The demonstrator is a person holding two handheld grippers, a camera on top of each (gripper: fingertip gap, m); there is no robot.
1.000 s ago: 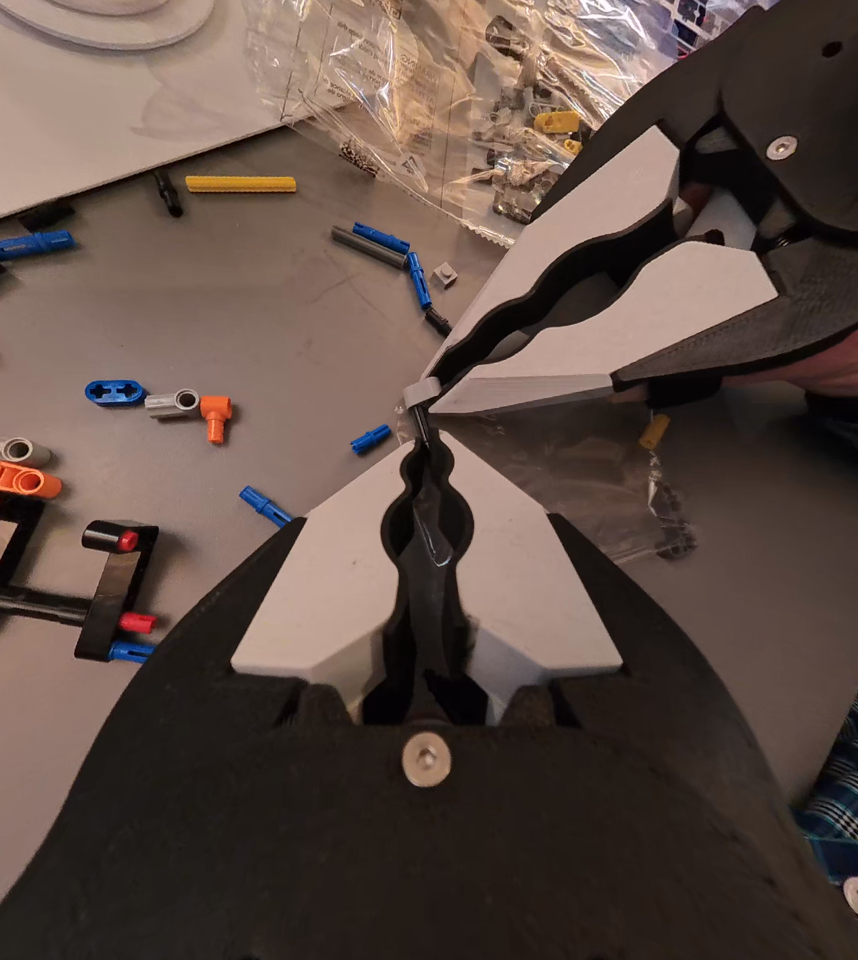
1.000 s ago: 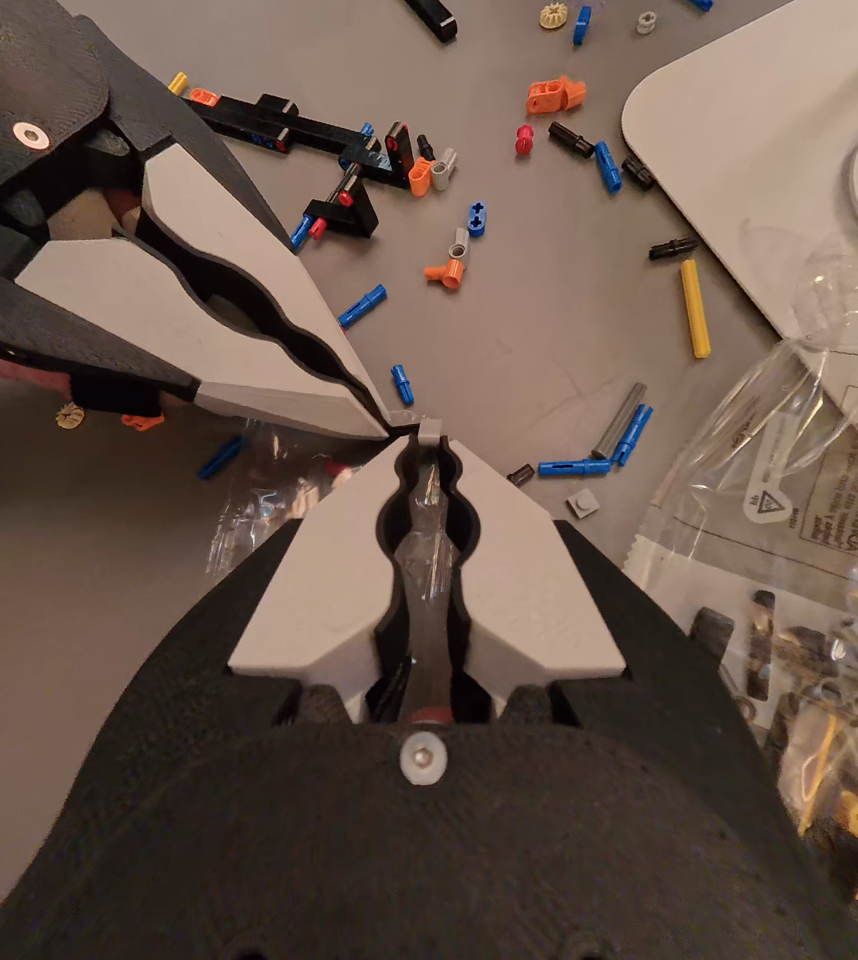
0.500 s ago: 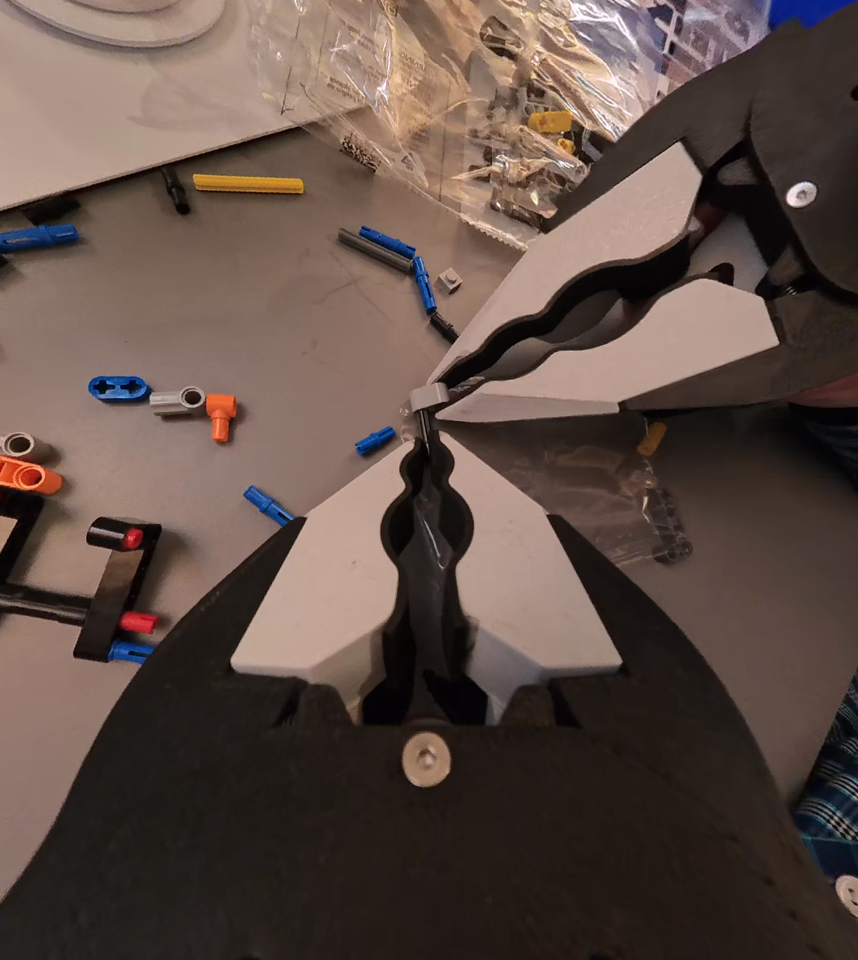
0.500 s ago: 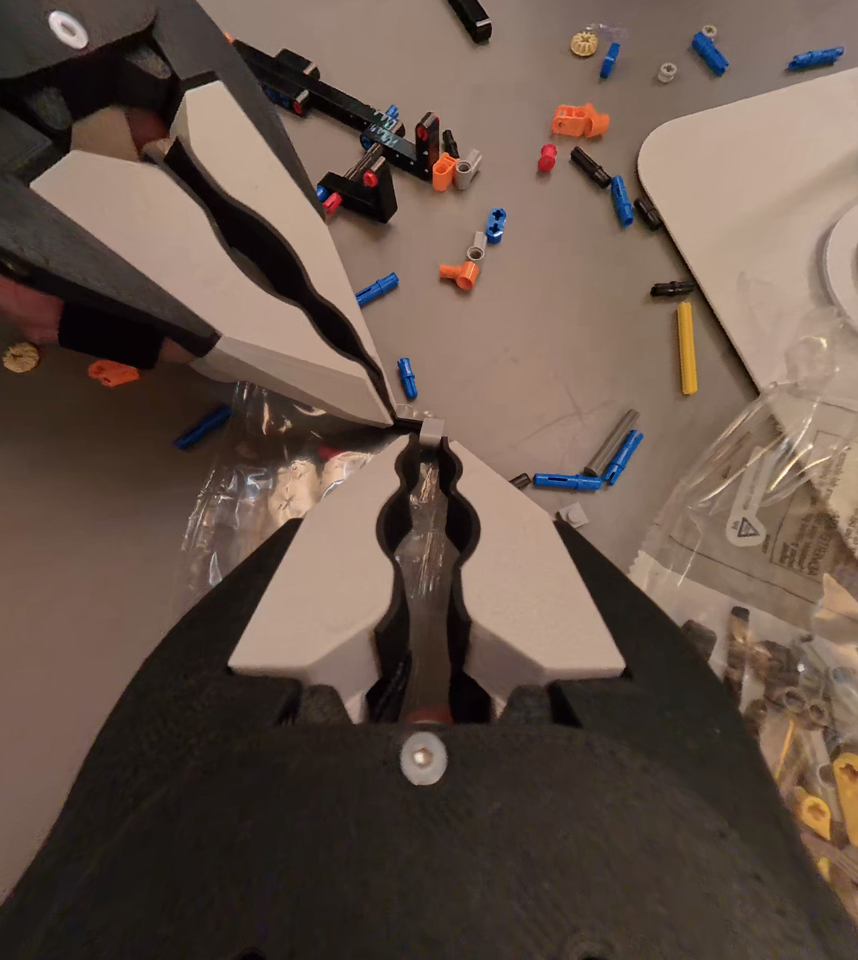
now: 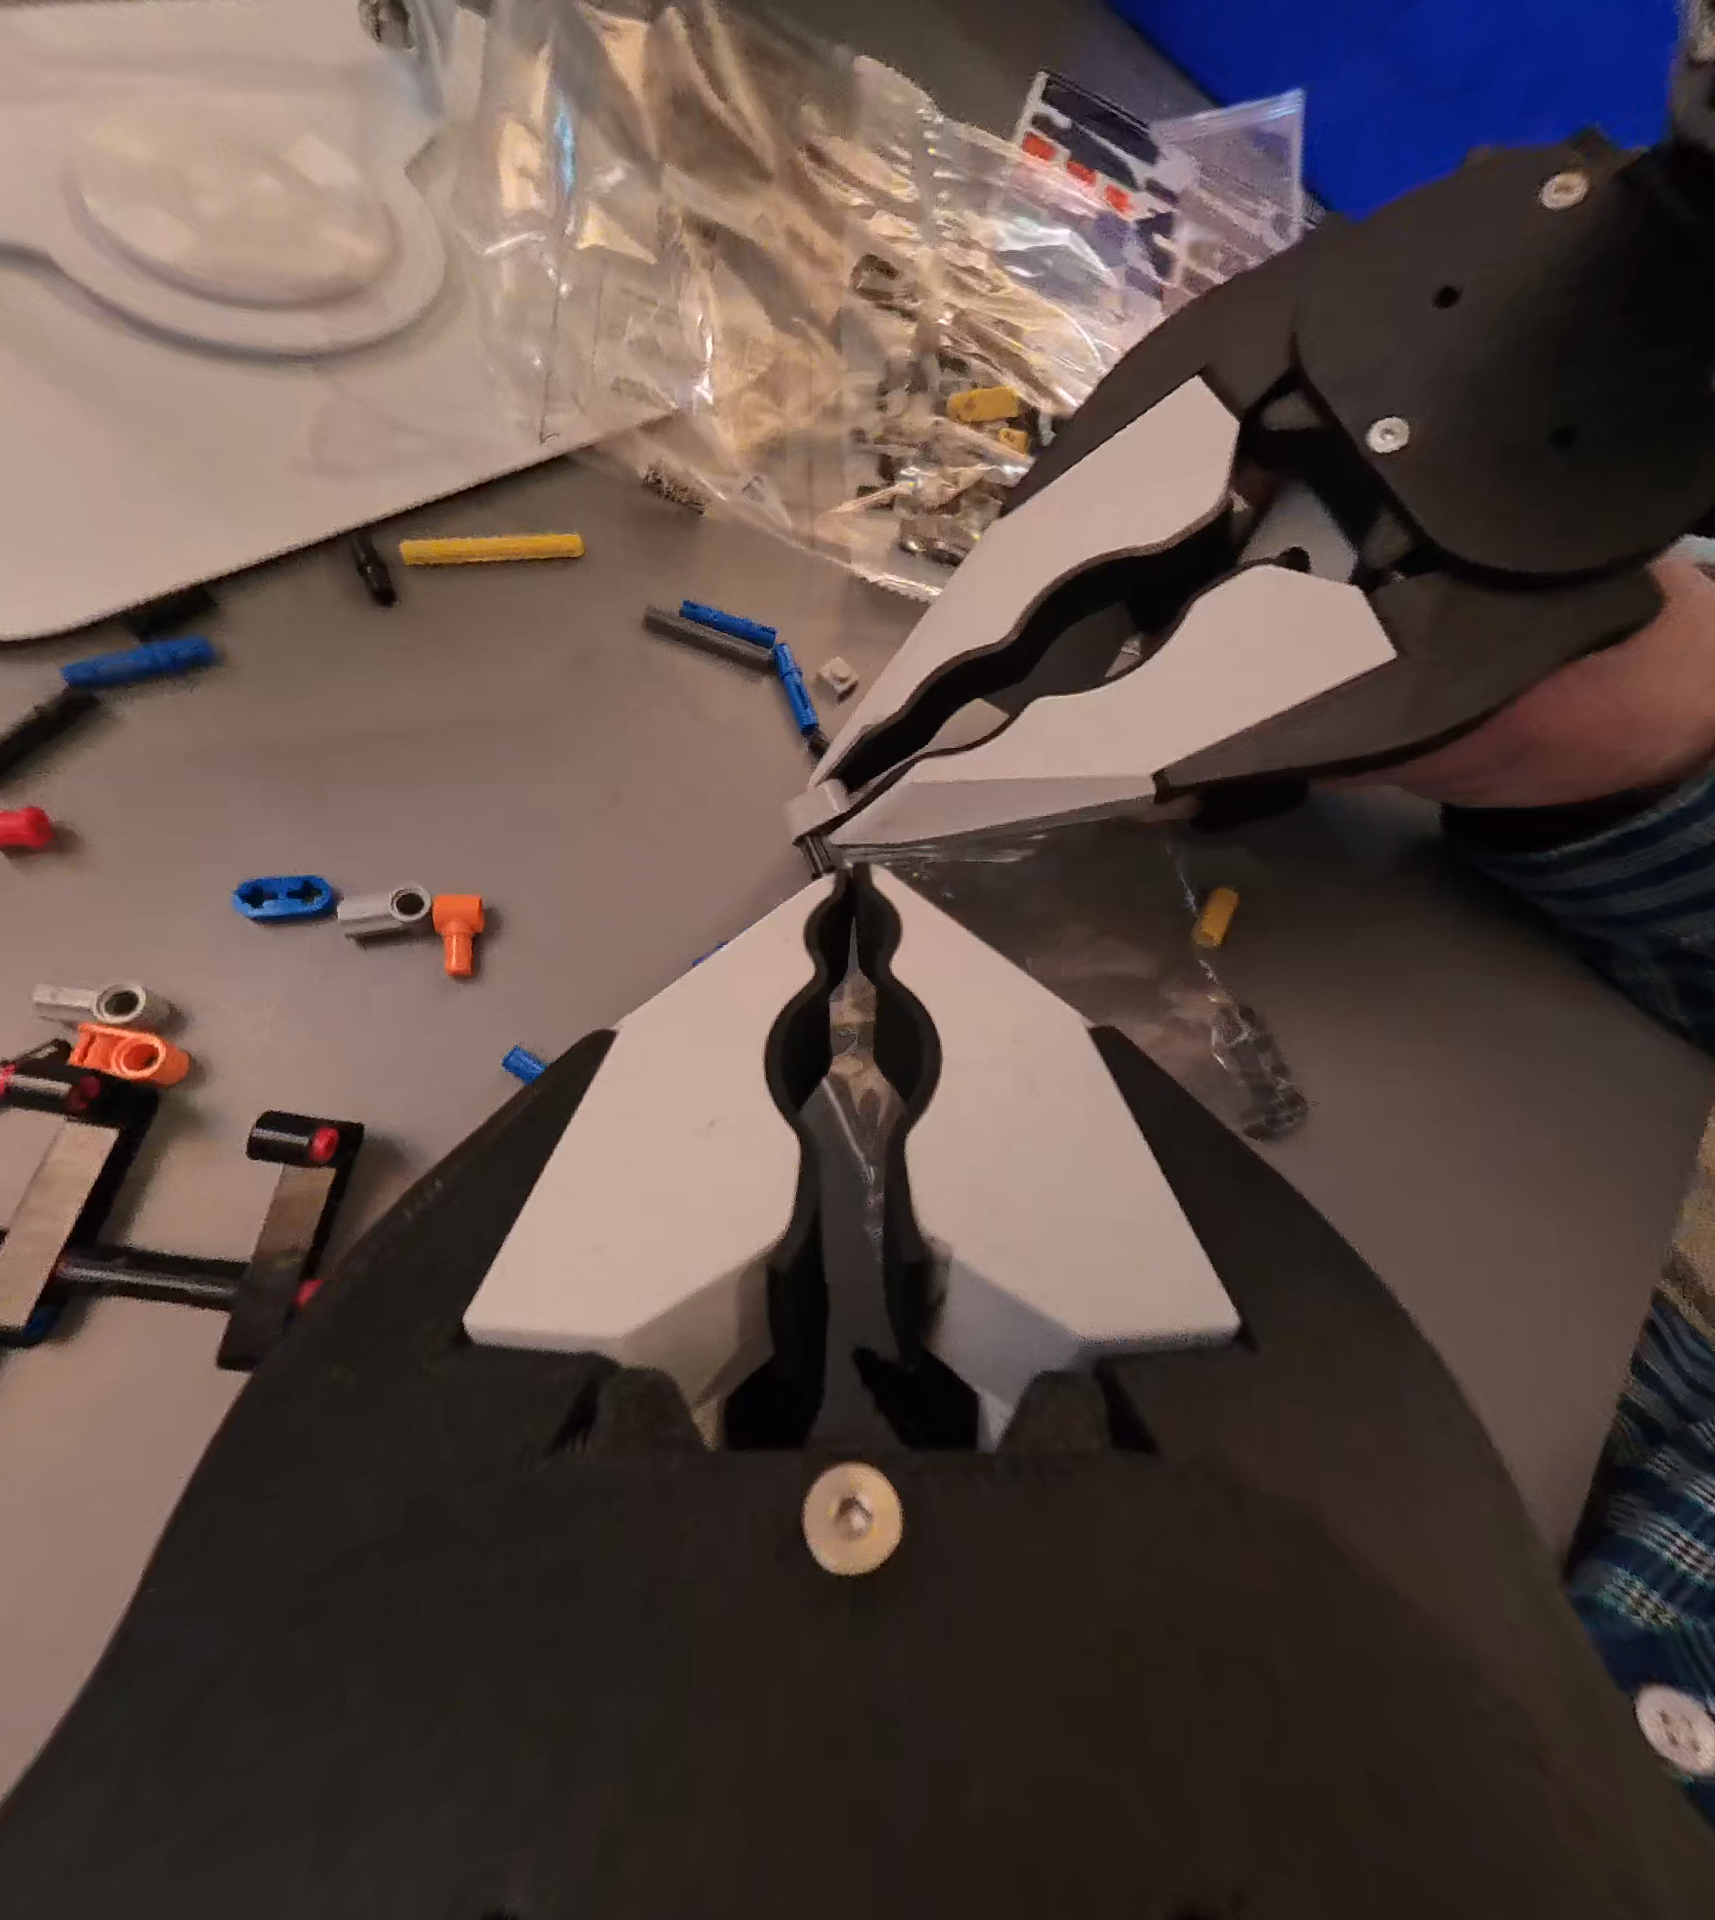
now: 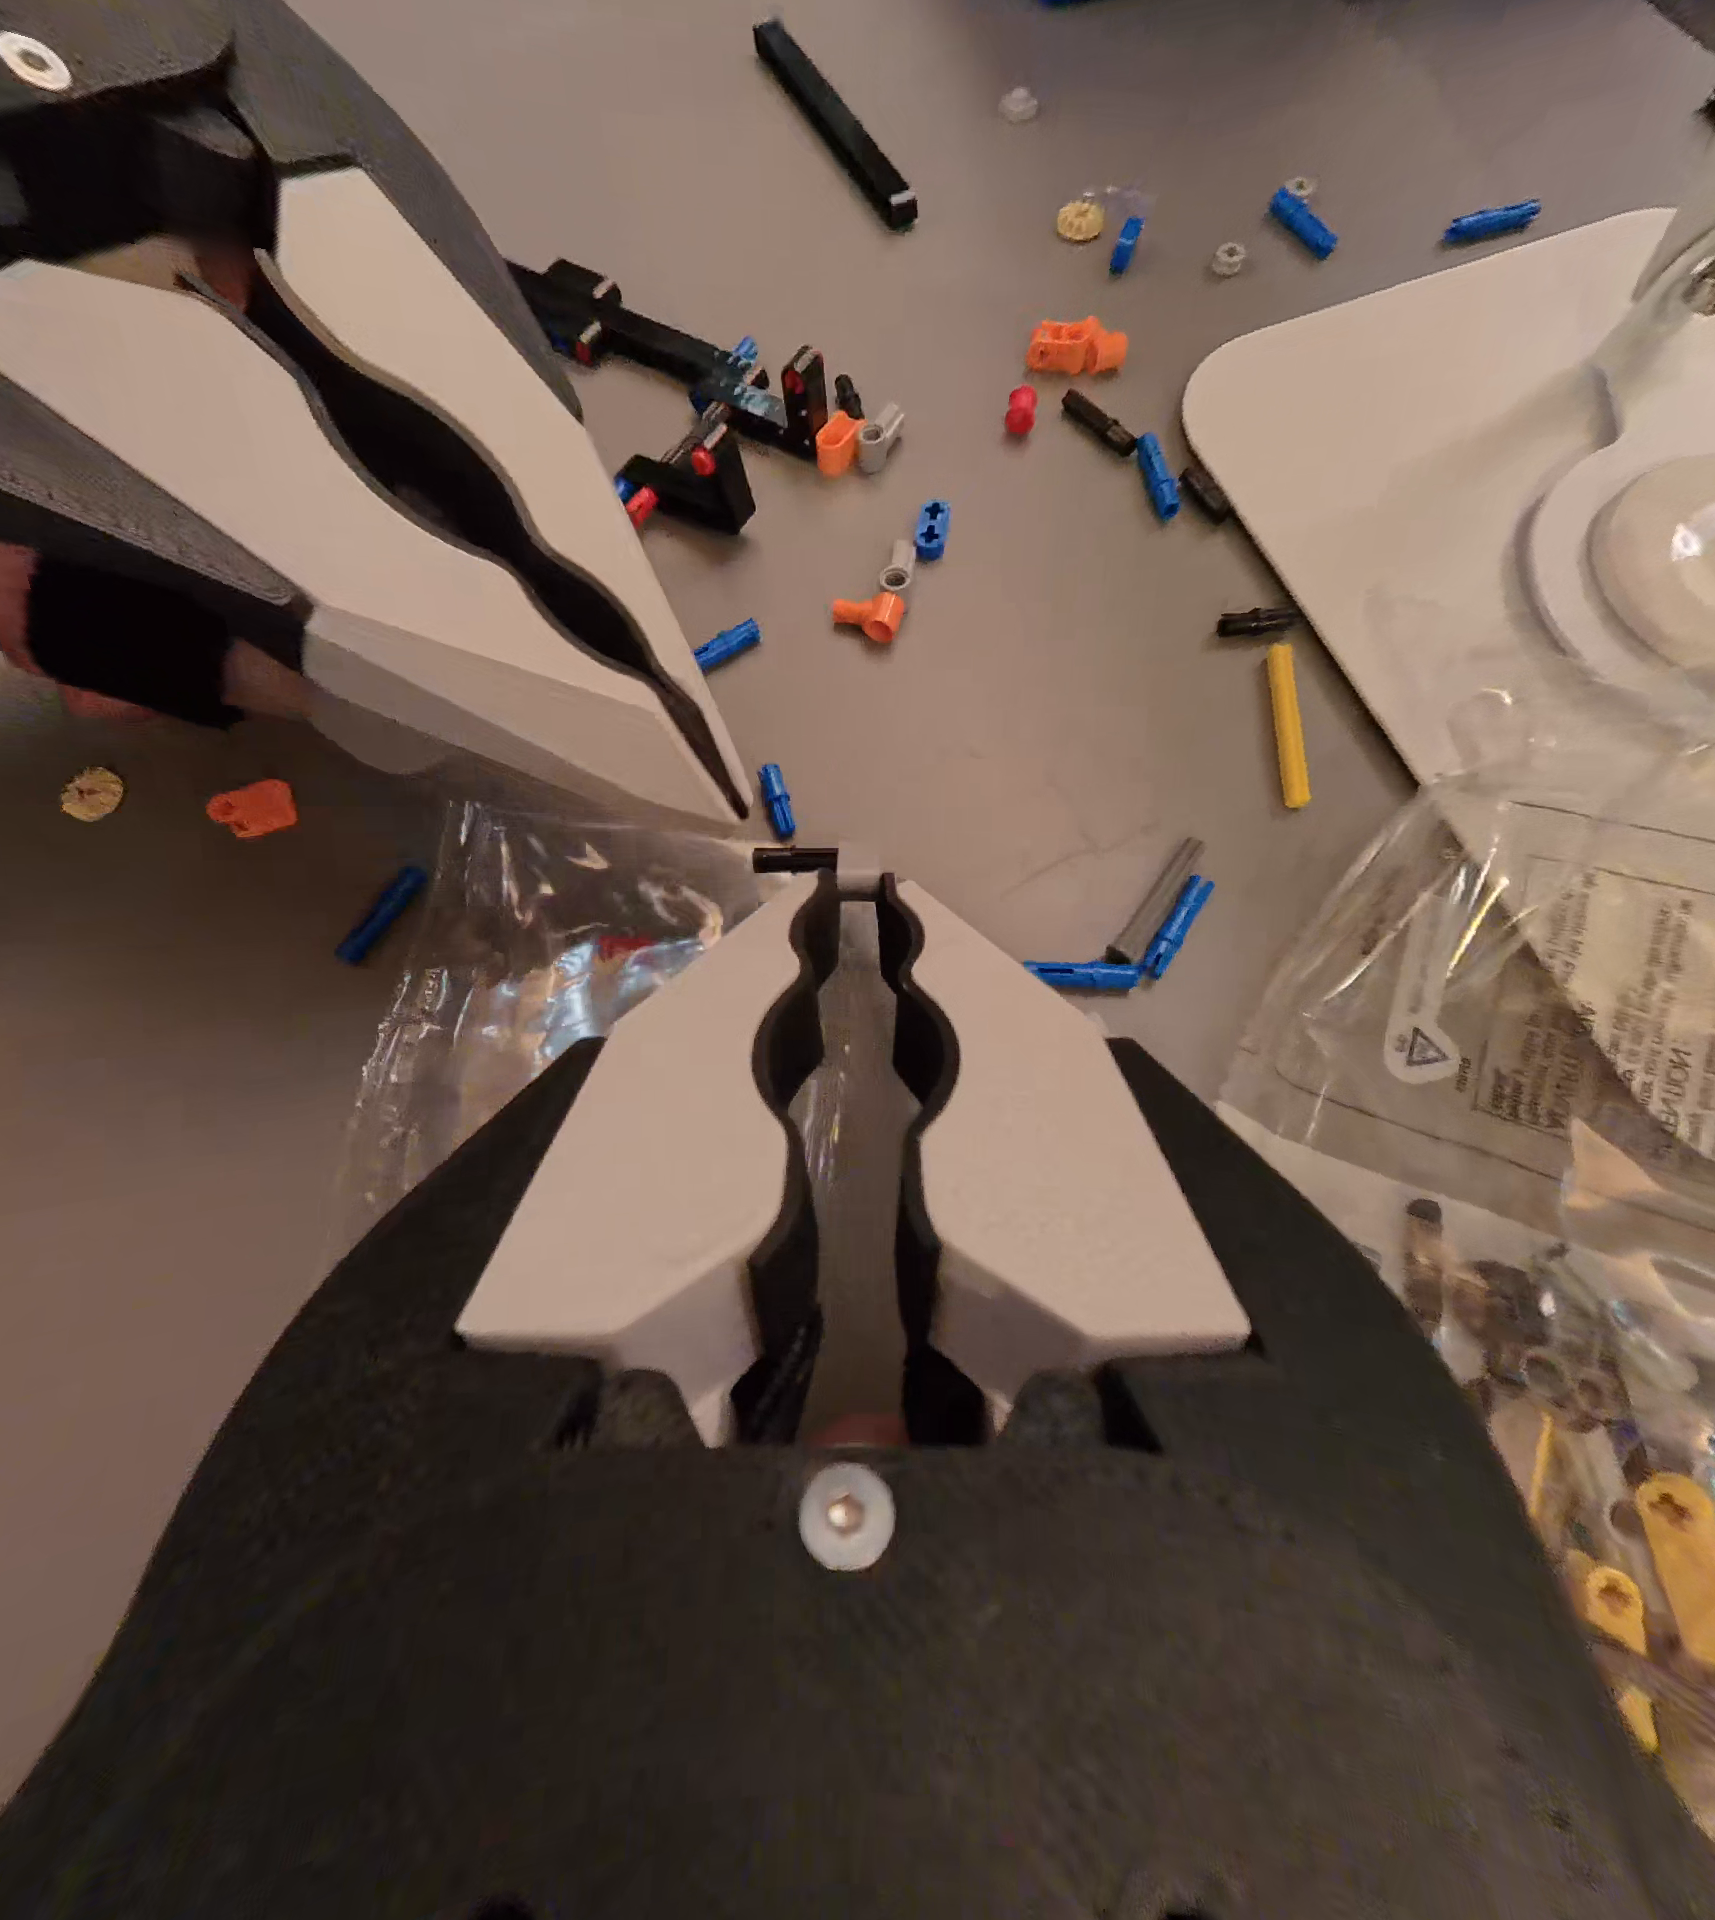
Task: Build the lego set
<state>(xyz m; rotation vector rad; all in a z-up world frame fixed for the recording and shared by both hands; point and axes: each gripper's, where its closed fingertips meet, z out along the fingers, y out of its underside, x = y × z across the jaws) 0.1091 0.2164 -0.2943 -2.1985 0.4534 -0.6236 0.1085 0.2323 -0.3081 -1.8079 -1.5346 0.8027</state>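
My right gripper (image 6: 858, 883) is shut on a small grey connector (image 6: 861, 881) held at its fingertips. A black pin (image 6: 796, 859) sticks out of the connector toward the left. In the left wrist view the right gripper (image 5: 825, 814) comes in from the upper right with the connector (image 5: 820, 805) and the pin (image 5: 817, 852) at its tip. My left gripper (image 5: 848, 883) is shut, its tips just beside the pin and a small gap away. It also shows in the right wrist view (image 6: 739, 810) at the upper left. The black beam assembly (image 5: 105, 1247) lies on the table to the left.
A small clear bag (image 5: 1144, 987) lies under the grippers. A big bag of parts (image 6: 1559, 1195) and a white board (image 6: 1404, 468) are to the right. Loose blue pins (image 6: 775, 800), a yellow axle (image 6: 1286, 727) and an orange-grey connector (image 5: 417, 914) are scattered on the grey table. The grippers are tip to tip, or close to it.
The left gripper held the black pin against the grey connector; now its tips are off the pin, which stays in the connector. Both grippers sit higher above the table.
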